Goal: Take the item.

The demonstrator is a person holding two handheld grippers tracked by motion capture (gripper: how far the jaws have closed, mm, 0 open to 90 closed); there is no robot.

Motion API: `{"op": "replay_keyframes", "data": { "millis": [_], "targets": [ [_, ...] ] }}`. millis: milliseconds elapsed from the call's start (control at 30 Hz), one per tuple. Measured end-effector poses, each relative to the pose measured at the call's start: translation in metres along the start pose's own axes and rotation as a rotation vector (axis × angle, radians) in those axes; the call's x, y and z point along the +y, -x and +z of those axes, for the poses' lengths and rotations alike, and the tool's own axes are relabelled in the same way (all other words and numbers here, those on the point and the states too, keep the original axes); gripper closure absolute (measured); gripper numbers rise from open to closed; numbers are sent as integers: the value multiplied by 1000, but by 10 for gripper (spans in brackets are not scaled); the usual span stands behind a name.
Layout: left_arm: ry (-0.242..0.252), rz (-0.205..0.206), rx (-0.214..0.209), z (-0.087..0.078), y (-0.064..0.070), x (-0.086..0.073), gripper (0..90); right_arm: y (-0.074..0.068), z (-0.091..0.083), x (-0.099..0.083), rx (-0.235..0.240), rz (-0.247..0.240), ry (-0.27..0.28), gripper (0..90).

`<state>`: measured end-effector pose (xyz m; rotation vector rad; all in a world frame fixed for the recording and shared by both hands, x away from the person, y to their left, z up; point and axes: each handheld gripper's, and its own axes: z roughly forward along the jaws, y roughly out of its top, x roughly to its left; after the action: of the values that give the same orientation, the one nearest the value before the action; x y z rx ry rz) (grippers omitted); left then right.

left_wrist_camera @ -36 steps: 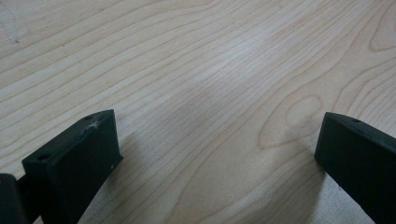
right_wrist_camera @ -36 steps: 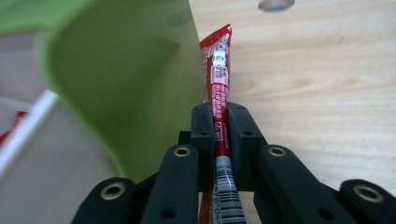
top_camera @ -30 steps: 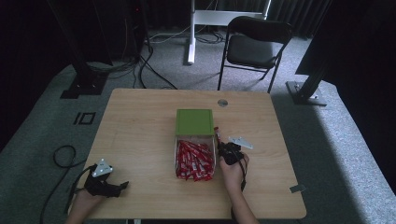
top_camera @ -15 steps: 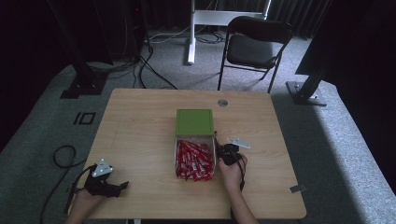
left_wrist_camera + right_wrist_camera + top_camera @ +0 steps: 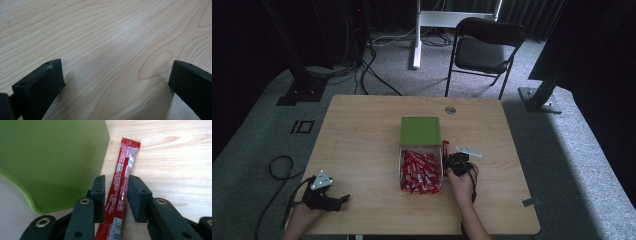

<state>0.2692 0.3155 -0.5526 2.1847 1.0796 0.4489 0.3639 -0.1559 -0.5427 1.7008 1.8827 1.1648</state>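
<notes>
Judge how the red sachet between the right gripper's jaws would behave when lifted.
The red sachet is long, thin and flat, so probably light and somewhat floppy, drooping past the jaws. Its glossy film may slip. Being flat, it shouldn't roll. The right gripper grips it mid-length.

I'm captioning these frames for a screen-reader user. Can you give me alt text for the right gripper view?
The right gripper holds a red stick packet between its two black jaws, just above the wooden table. The packet points away from the camera, alongside the green lid at the left.
</notes>
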Motion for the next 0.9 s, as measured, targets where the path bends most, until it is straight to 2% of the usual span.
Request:
{"op": "replay_keyframes", "data": {
  "millis": [233,533,900],
  "targets": [
    [0,0,0,0,0,0,8,7,-9,5,1,-31,25,587],
    [0,-1,0,0,0,0,8,18,-15,6,4,-55,13,443],
    [0,-1,0,0,0,0,8,34,-24,6,-37,-38,14,265]
  ]
}}
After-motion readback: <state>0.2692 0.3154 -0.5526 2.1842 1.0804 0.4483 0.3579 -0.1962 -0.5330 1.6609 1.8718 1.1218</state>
